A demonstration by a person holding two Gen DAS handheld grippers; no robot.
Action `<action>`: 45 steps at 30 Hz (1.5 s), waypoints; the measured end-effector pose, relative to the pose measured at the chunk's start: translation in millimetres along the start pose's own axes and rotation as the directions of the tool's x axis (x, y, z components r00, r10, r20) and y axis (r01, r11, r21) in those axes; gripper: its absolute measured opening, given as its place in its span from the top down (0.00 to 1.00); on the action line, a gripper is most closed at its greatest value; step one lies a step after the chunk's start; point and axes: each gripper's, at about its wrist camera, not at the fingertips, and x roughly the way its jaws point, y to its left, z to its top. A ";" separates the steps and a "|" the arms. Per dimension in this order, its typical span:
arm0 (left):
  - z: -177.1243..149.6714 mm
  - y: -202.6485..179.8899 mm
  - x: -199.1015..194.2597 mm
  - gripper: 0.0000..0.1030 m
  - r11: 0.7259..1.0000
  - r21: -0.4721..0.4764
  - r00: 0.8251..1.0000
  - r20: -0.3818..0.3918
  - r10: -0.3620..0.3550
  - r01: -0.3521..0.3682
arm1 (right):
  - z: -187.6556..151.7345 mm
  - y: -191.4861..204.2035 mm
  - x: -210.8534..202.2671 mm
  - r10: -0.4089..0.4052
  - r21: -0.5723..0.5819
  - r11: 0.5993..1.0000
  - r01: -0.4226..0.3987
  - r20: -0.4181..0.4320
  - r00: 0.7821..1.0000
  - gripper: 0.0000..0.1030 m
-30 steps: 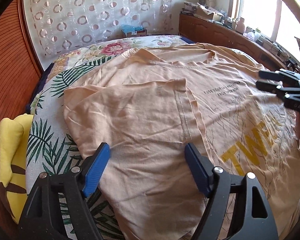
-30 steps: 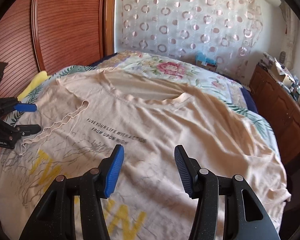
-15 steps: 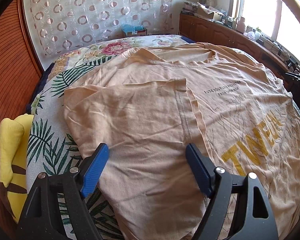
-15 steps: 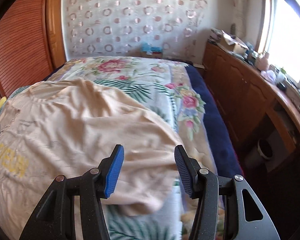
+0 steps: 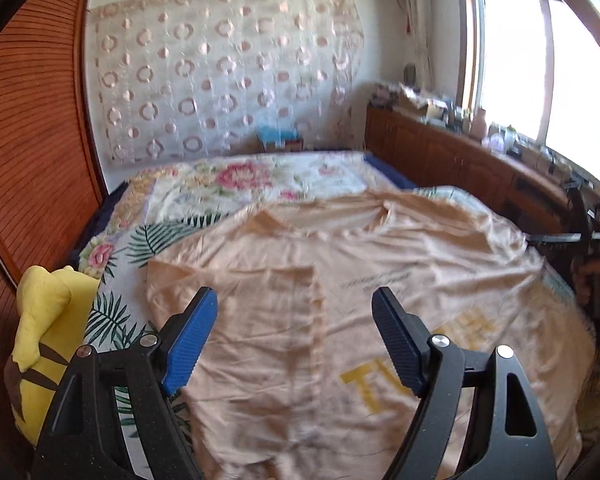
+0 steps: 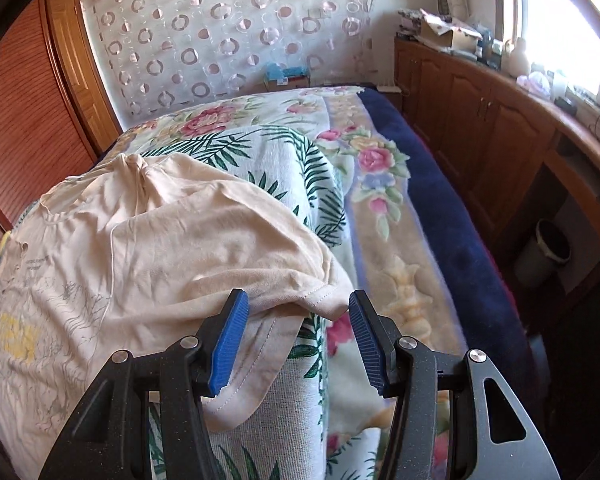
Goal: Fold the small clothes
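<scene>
- Since the earlier frames the left gripper had lifted and tipped up, so its view took in more of the wall and window; the right gripper had swung from the shirt's printed chest to the sleeve at the right edge of the bed.
- At far left, a yellow plush toy with brown stripes lay against the reddish slatted wooden wall, at the edge of the bed.
- The peach cotton T-shirt with yellow lettering lay spread on the floral, palm-leaf bedspread, its left sleeve folded inward over the chest.
- The left gripper hovered above the shirt's folded left part, jaws wide apart and holding nothing.
- In the right wrist view, the shirt's right sleeve lay bunched near the bed's edge, its hem between the blue pads.
- The right gripper's jaws stood about half open around that hem; neither pad pressed on the cloth.
- At right, a dark blue blanket ran along the bed beside the wooden cabinet under the bright window.
</scene>
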 end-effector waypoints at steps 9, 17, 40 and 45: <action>6.3 -57.2 -2.8 0.22 0.999 -0.006 0.995 0.086 -0.046 0.047 | 4.7 -6.0 3.4 0.042 -0.036 0.998 -0.042 -0.012 0.999 0.86; 1.9 -76.5 1.9 0.22 0.997 0.026 0.996 0.055 -0.077 0.075 | 8.2 4.8 -7.7 0.029 -0.098 0.995 -0.025 0.042 0.999 0.97; -9.4 -82.2 -25.1 0.22 0.993 0.047 0.994 0.033 -0.109 0.107 | -2.3 138.0 -56.0 0.284 -0.371 0.896 -0.242 0.062 0.957 0.79; -13.9 -87.5 -19.4 0.22 0.991 0.053 0.993 0.014 -0.120 0.119 | -0.9 120.4 -56.0 0.168 -0.331 0.934 -0.131 0.085 0.982 0.75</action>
